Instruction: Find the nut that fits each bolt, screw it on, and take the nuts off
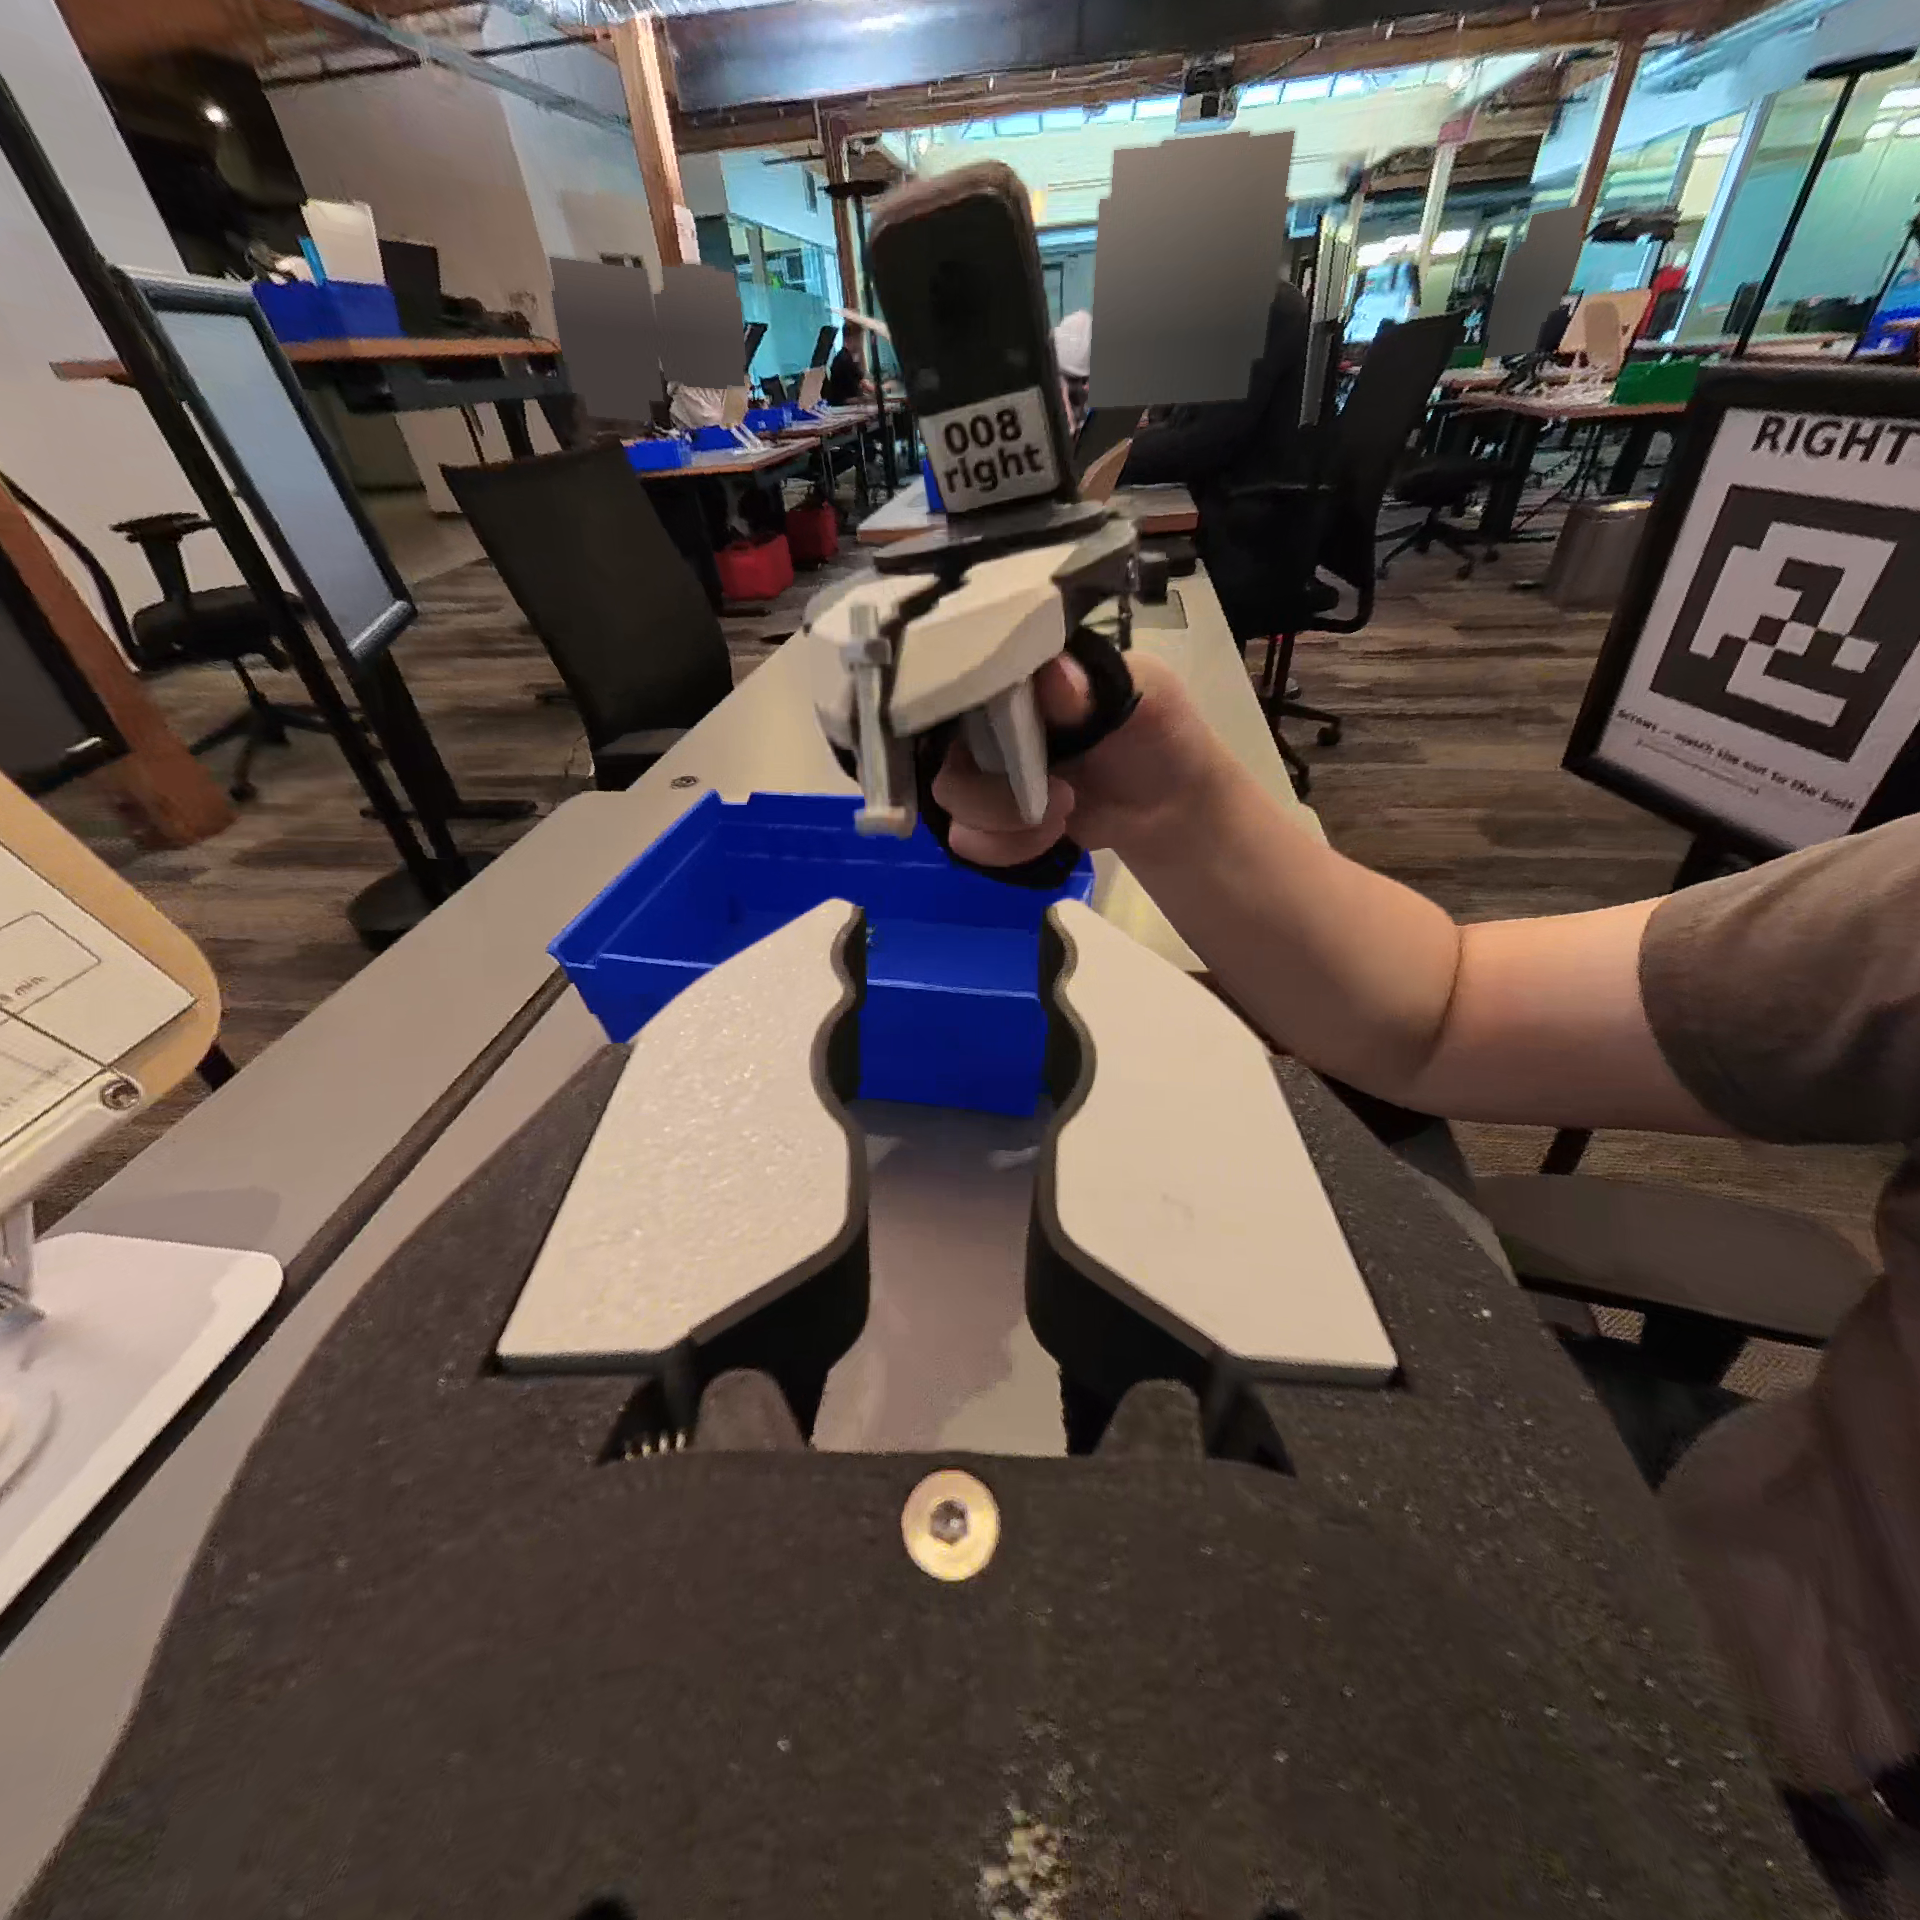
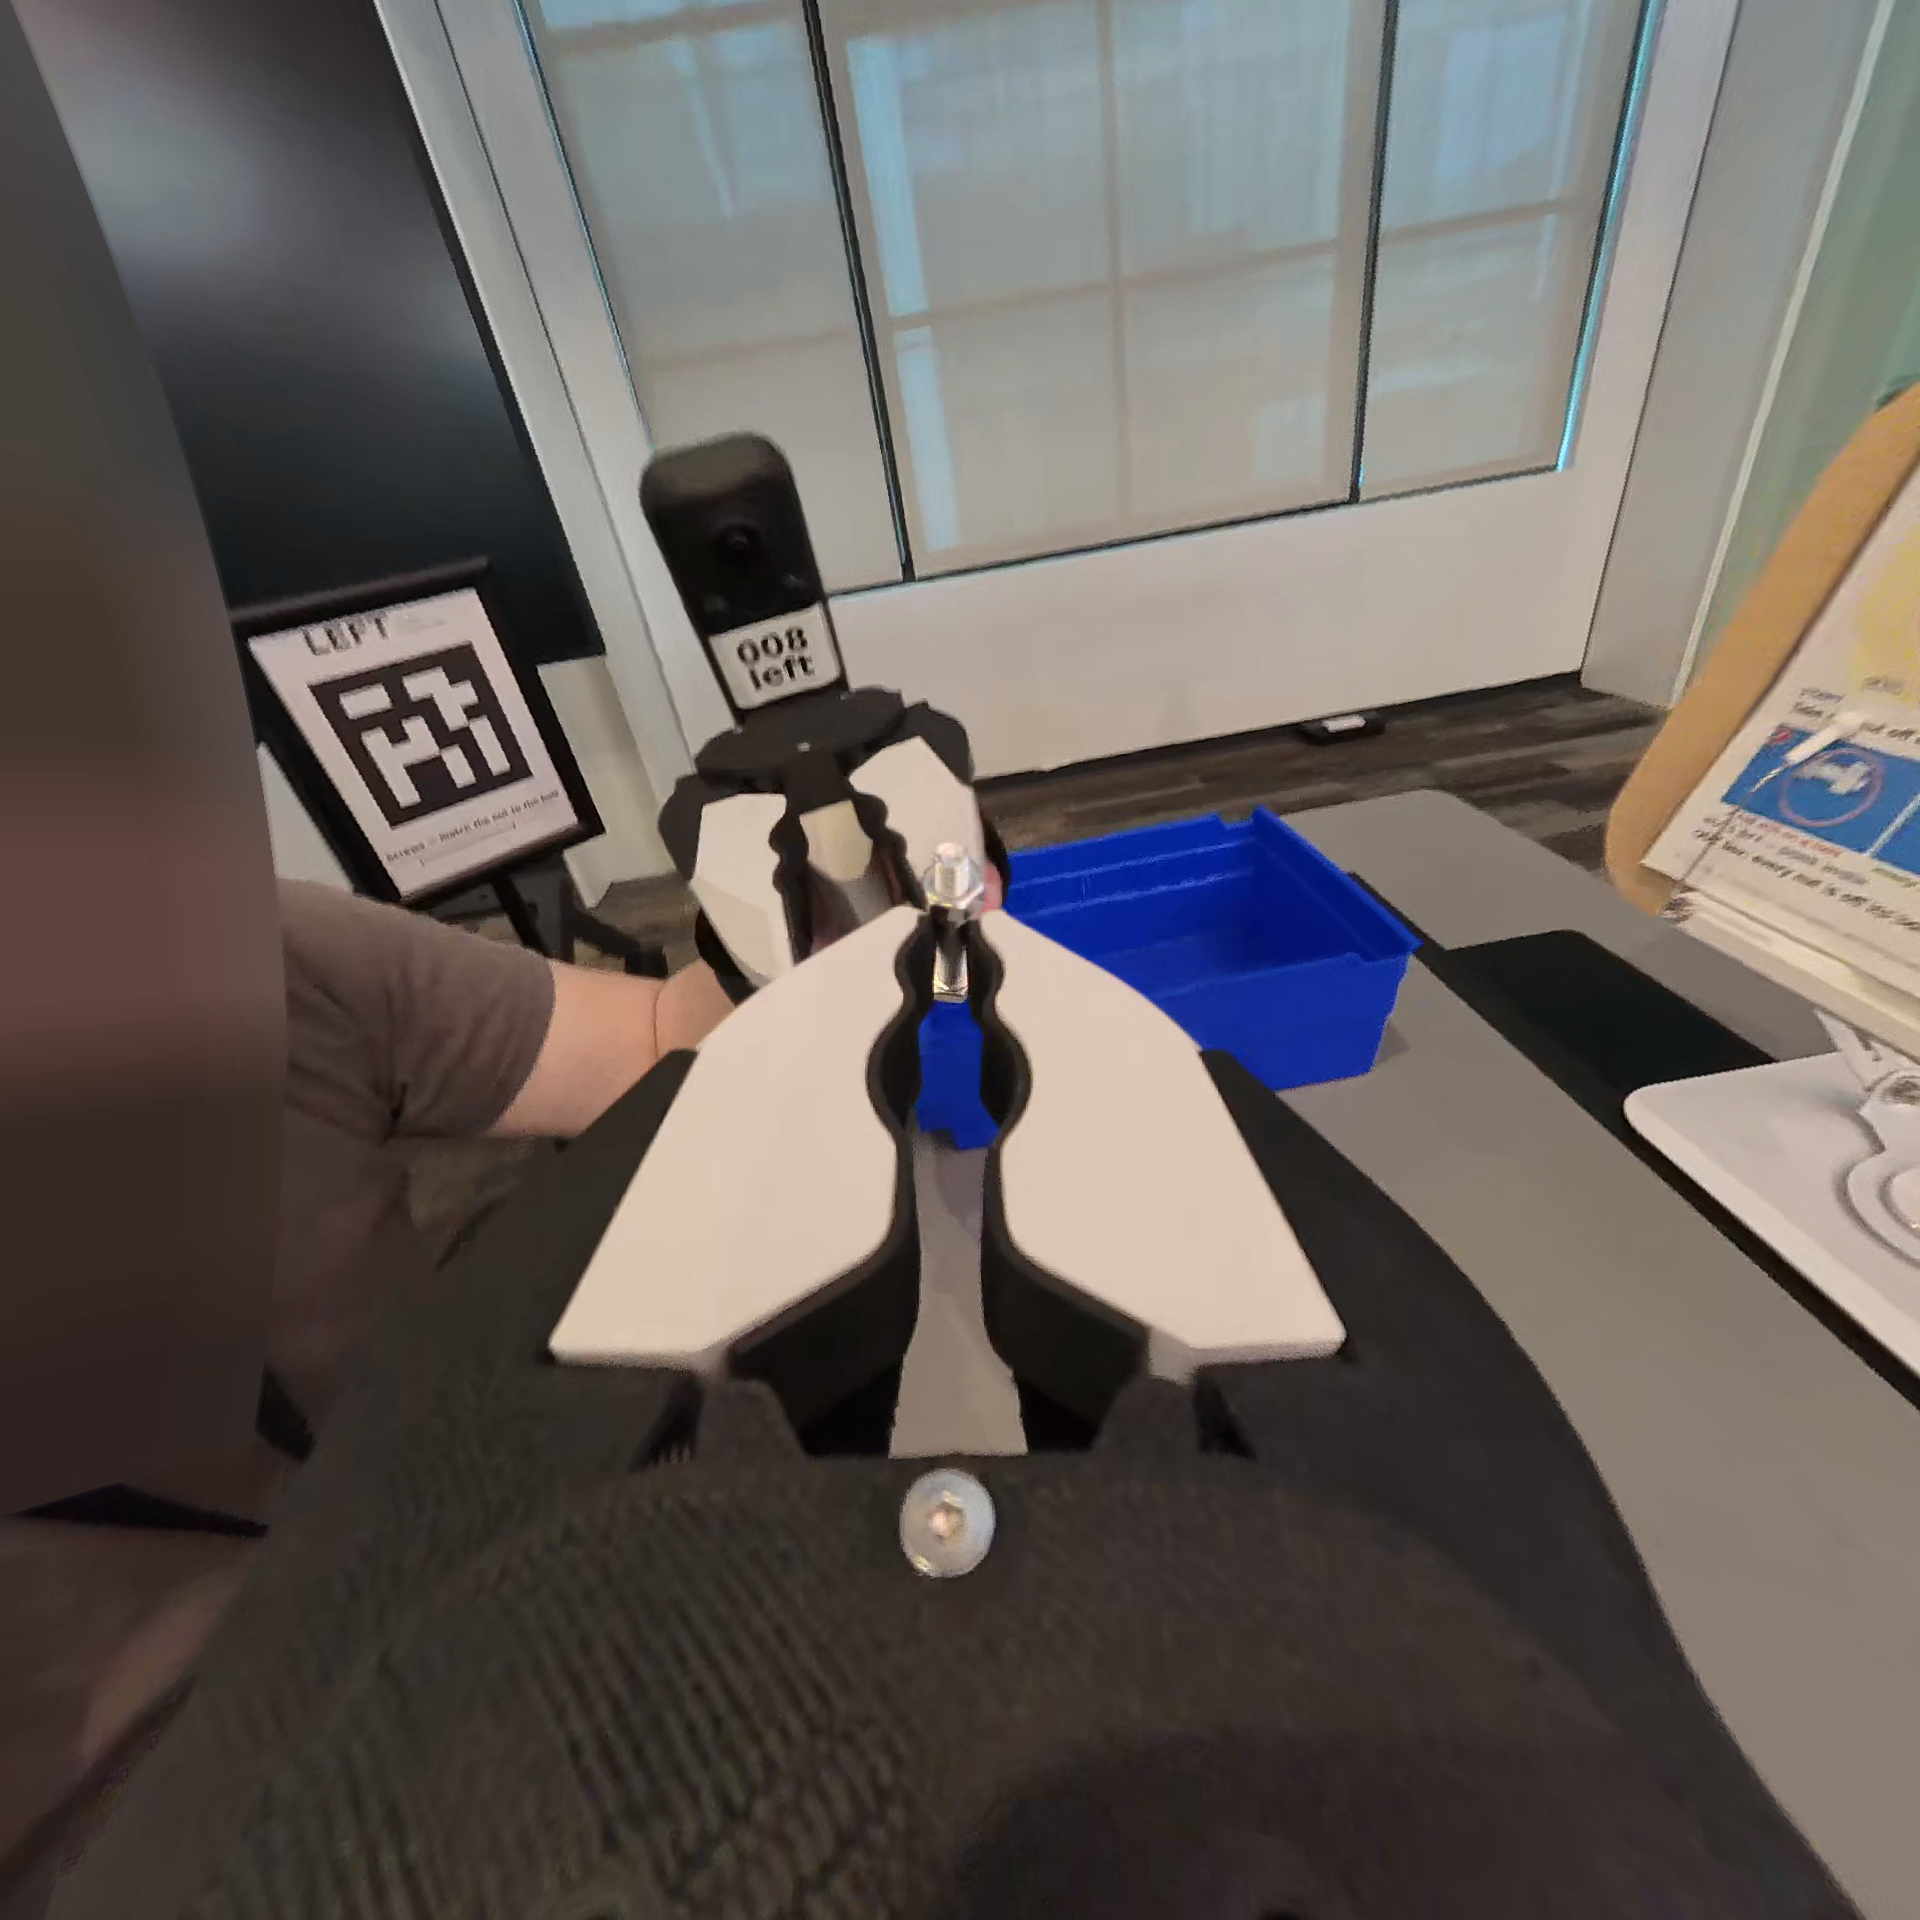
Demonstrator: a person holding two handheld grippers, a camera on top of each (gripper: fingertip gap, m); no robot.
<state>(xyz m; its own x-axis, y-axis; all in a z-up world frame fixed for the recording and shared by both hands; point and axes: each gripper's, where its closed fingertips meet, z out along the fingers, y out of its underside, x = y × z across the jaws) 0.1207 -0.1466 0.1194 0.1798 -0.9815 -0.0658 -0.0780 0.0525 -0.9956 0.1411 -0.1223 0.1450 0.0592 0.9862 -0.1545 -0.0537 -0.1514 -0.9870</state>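
The right tool is clenched on a silver bolt, pinched upright between its white fingertips; the threaded end sticks up just above the tips with a hex nut sitting on it near the top, and the lower end of the bolt hangs in the dark gap between the fingers; in the left wrist view the same bolt shows at the front of the right tool, gripped across its shank and standing nearly vertical, slightly blurred; a person's hand holds that tool's handle, with the forearm coming in from the right.

The left tool is released, its white fingers spread apart with nothing between them; it faces the right tool, which is raised above and beyond its tips; in the right wrist view the left tool appears just behind the bolt, fingers parted, near but apart from it.

A blue bin rests on the grey bench below both tools; in the right wrist view the bin lies just beyond and to the right of the held bolt, and the part of its inside that shows looks bare.

A framed marker sign stands on an easel at the left, and an instruction sheet on a stand sits at the bench's right side.
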